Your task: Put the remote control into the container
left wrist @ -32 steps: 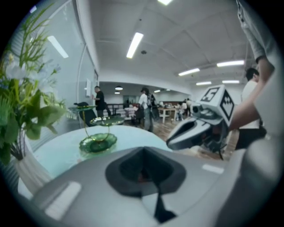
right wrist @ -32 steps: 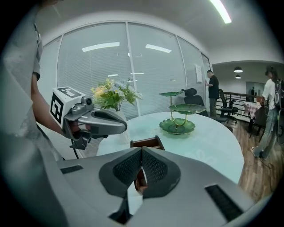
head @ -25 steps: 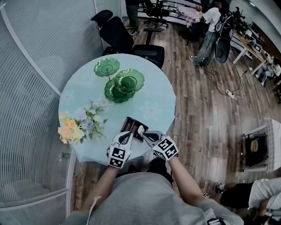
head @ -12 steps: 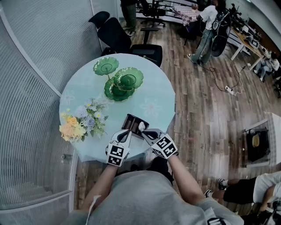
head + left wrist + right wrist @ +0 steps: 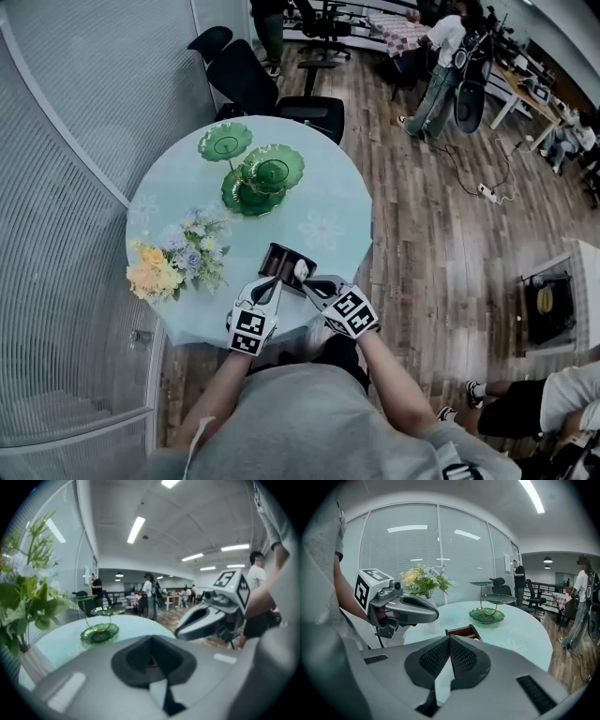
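Left gripper (image 5: 270, 289): jaws closed, empty; just near-left of the container (image 5: 281, 263).
Right gripper (image 5: 311, 284): jaws closed, empty; just near-right of the container.
Change: almost none; both grippers have held their places.
Remote control: not clearly visible; the pale bit (image 5: 300, 271) at the container's near rim may be it, so the task is probably done.
Forearms (image 5: 225, 389): reaching forward, converging on the container.

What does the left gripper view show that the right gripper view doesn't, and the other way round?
Left gripper view only: the right claw, shut, entering from the right. Right gripper view only: the left claw, shut, the brown container in plain sight, and the window blinds. Both share the green tiered stand on the pale round table and the bouquet.
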`<state>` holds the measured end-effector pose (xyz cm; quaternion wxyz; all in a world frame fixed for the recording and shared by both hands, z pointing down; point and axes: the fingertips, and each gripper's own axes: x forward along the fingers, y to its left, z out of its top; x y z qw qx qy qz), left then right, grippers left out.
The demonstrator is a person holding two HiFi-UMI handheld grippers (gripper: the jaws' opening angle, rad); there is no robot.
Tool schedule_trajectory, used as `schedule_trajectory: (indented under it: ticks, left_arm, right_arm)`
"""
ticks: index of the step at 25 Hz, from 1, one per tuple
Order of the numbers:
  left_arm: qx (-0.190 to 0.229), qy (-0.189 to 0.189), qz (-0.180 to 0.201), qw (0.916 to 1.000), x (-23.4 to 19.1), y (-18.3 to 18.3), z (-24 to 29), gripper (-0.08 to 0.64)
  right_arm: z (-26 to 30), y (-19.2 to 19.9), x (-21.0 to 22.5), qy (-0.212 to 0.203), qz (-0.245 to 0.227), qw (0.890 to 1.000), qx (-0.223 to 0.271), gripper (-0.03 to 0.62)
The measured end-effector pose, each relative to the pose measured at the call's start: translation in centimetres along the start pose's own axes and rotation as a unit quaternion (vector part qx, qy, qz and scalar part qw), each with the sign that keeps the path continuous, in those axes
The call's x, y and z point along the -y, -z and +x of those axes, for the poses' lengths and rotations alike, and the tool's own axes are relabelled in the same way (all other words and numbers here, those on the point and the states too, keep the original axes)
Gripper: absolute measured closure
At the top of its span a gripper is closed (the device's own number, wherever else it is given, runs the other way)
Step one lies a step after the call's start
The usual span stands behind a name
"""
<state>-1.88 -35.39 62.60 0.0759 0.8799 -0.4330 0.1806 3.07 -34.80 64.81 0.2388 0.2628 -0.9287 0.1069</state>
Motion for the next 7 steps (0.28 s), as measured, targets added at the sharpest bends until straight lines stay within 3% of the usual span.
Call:
schedule_trajectory:
  ticks: [7]
  left_arm:
    - [0.007,0.002,0.003,1.0000,0.40,-0.60,0.16,0.560]
  right_arm:
    - [0.01,0.14,0.22,0.000,-0.003,1.000,-0.004,0.577]
